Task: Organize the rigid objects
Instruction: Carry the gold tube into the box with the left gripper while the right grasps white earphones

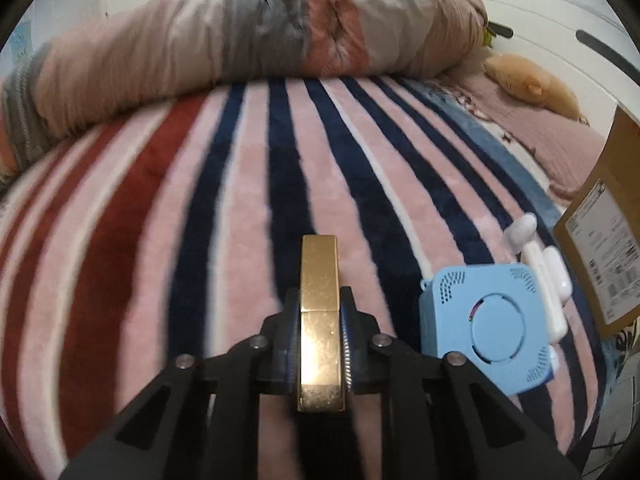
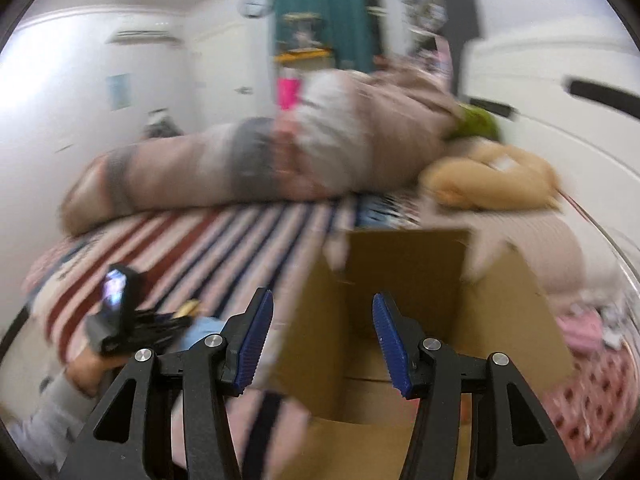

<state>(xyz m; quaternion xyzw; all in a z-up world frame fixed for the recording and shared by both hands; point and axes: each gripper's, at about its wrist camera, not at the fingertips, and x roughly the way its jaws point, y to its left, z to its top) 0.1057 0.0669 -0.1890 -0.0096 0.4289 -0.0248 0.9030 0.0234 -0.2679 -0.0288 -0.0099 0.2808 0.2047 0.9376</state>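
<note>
Left wrist view: the left gripper [image 1: 320, 344] is seen clamped on a gold rectangular bar [image 1: 320, 320], which is gripped between both ribbed pads at about its mid-length, its far end projecting forward over the striped blanket [image 1: 160, 200]. Just to the right of it, a light blue square device [image 1: 490, 322] with a round centre and perforated corners is laid flat on the blanket. A white plastic item [image 1: 546, 276] is pressed against the device's far right edge. Beyond these, at the right border, a cardboard box [image 1: 600, 248] with a printed label is stood on the bed. A rolled quilt [image 1: 260, 40] is stretched across the far side of the blanket, and a tan plush toy [image 1: 532, 84] is seen near it on the right.

Right wrist view: the right gripper [image 2: 323, 340] is held with its blue pads spread wide and nothing between them, above the open top of the cardboard box [image 2: 408, 280]. The picture is blurred. At lower left the left gripper [image 2: 132, 320] is visible, with the gold bar [image 2: 188, 308] in it.
</note>
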